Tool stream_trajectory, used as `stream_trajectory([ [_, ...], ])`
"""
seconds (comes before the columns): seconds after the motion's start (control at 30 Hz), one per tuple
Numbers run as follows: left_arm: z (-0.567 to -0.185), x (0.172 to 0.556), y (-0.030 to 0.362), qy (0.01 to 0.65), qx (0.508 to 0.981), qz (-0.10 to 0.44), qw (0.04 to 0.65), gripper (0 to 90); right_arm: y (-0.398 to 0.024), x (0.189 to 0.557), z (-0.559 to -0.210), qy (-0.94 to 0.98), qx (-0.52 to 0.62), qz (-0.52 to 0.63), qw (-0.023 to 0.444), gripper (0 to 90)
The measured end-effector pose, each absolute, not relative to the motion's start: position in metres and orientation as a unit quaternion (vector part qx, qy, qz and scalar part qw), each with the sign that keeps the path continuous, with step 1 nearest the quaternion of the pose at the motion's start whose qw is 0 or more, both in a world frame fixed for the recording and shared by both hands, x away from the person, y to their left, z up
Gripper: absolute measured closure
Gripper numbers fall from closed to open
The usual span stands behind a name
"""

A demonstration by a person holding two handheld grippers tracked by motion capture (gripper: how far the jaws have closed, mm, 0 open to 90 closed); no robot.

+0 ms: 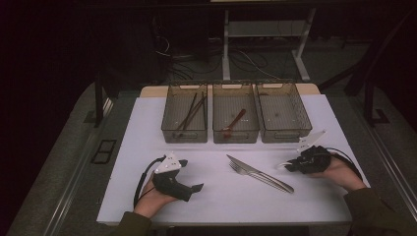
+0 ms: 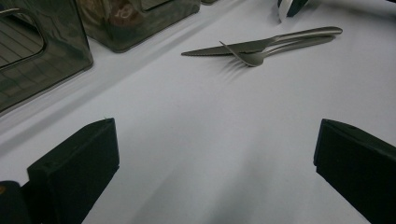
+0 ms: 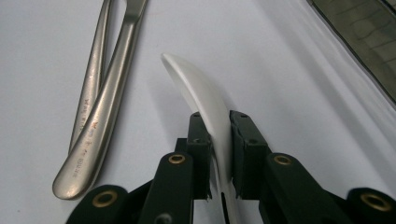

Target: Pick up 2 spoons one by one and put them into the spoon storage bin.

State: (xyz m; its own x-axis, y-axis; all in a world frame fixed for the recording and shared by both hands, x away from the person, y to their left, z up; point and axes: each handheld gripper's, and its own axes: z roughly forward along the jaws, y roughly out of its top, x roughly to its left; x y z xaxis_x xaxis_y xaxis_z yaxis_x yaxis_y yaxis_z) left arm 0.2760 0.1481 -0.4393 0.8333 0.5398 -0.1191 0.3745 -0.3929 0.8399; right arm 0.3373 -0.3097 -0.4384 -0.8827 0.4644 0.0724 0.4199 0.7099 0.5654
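Black jaws of the right gripper are clamped on a white spoon, its tip raised off the white table. The left gripper rests near the front edge, jaws wide apart, nothing between. A knife and fork lie crossed between the two grippers. Three trays stand behind them; beyond, a dark room.

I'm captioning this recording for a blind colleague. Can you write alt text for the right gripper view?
The right gripper has its two black jaws shut on a curved white plastic utensil, probably a spoon, whose free end points away over the white table. To its left lie the handles of a steel knife and fork, side by side.
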Motion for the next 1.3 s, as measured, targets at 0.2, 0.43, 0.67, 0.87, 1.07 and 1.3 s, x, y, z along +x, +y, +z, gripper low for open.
stream_trajectory([
  [0.2,-0.439,0.276,0.148,0.274,0.830,0.086,0.478,0.0,-0.309,0.337,-0.438,0.924,0.241,0.294,0.037,79.3],
  [0.43,-0.439,0.276,0.147,0.271,0.831,0.087,0.478,0.0,-0.306,0.336,-0.436,0.925,0.246,0.288,0.042,79.5],
  [0.67,-0.442,0.276,0.146,0.263,0.835,0.094,0.474,0.0,-0.305,0.336,-0.430,0.917,0.260,0.299,0.048,79.5],
  [0.87,-0.445,0.276,0.146,0.261,0.837,0.089,0.473,0.0,-0.305,0.337,-0.423,0.909,0.274,0.309,0.053,79.6],
  [1.07,-0.444,0.276,0.146,0.261,0.837,0.088,0.473,0.0,-0.301,0.341,-0.411,0.901,0.286,0.319,0.064,79.6],
  [1.3,-0.444,0.276,0.146,0.260,0.837,0.086,0.474,0.0,-0.295,0.345,-0.399,0.894,0.293,0.332,0.073,79.6],
])
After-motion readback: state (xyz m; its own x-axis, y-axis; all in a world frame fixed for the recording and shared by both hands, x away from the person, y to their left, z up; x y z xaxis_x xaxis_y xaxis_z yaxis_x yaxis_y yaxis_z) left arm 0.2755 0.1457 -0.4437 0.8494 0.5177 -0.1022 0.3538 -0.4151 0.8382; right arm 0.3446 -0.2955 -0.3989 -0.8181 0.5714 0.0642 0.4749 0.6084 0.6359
